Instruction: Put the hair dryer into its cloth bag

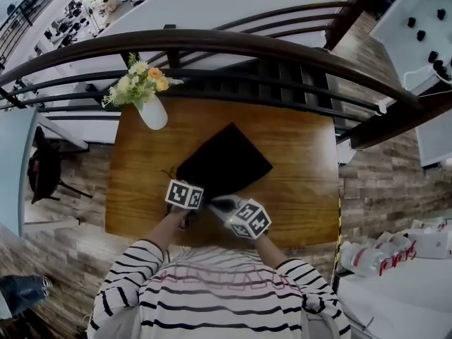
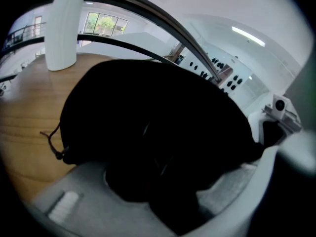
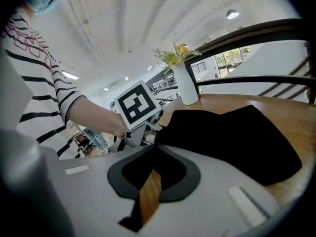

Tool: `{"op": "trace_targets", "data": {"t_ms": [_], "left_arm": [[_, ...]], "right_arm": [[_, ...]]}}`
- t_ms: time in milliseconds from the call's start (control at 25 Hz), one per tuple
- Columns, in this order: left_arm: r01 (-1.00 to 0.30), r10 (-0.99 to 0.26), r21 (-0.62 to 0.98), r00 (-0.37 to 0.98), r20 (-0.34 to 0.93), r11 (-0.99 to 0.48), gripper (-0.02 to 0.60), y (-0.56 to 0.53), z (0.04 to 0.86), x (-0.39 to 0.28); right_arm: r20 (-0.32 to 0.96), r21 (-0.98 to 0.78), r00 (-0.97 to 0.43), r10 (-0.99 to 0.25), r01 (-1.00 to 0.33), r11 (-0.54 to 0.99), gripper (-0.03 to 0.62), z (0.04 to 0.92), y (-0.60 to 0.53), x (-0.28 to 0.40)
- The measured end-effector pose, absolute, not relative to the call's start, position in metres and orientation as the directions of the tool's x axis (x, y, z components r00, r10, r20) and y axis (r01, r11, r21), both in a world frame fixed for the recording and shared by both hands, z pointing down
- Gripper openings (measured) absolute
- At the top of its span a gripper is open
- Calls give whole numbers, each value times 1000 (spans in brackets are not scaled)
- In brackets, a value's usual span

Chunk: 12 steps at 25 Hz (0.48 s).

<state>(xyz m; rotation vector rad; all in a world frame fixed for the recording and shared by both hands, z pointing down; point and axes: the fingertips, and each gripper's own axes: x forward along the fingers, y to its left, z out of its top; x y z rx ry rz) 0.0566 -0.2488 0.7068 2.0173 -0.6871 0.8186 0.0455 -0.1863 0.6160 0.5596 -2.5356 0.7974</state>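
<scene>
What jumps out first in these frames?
The black cloth bag in the middle of the wooden table, with the left gripper and the right gripper both at its near edge, black cloth between their jaws. Next, the white vase of flowers at the table's far left corner, just in front of the dark curved railing.

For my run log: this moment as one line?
left gripper: shut on cloth bag | right gripper: shut on bag's near edge | hair dryer: not visible

I see a wooden counter (image 1: 296, 154) with a black bag (image 1: 224, 162) at its middle and a white vase (image 1: 152, 111) at its far-left corner.
</scene>
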Motion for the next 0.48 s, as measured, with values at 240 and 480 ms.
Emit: {"op": "trace_targets", "data": {"t_ms": [240,480], "left_arm": [[-695,-221,369,603,766,-617,196,-234,708,45],[-641,-254,278,609,751,-715,234,-214,708,40]], "right_arm": [[509,-444,-820,-263,-511,736,14,619,-178,41],[518,-439,-811,-271,-524,729,14,623,-169,36]]}}
